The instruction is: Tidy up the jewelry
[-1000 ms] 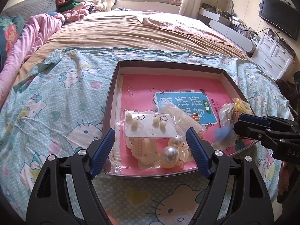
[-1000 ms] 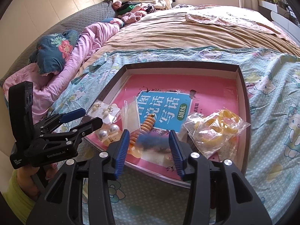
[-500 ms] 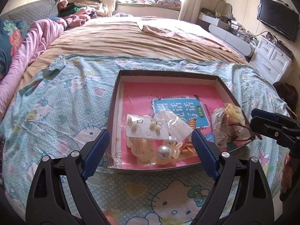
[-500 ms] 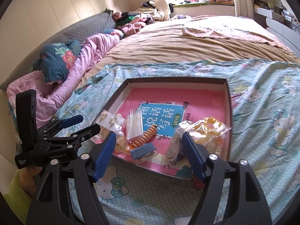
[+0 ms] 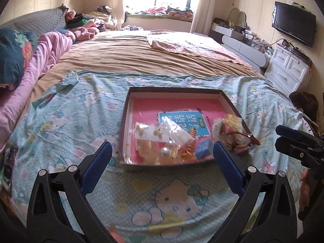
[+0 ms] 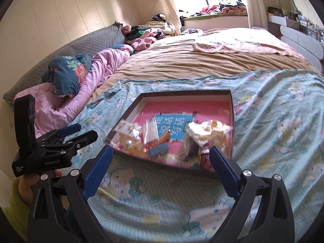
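A shallow dark box (image 5: 125,121) with a pink floor lies on the Hello Kitty sheet; it also shows in the right wrist view (image 6: 232,121). In it lie a card of pearl earrings (image 5: 148,132), a large pearl piece (image 5: 165,152), an orange spiral tie (image 5: 189,150), a blue comb clip (image 5: 204,149) and a bag of yellow bands (image 5: 230,133). My left gripper (image 5: 160,163) is open and empty, just short of the box's near edge. My right gripper (image 6: 161,163) is open and empty, at the same edge, with the blue clip (image 6: 158,150) beyond it.
The box sits on a wide bed with a tan blanket (image 5: 151,58). Pink bedding and pillows (image 5: 40,54) lie at the left. White drawers (image 5: 287,68) and a television (image 5: 293,26) stand at the right. A red band (image 6: 205,158) hangs at the box's near edge.
My right gripper let go of the blue clip, which now lies in the box, and opened wide. Both grippers pulled back from the box toward me.
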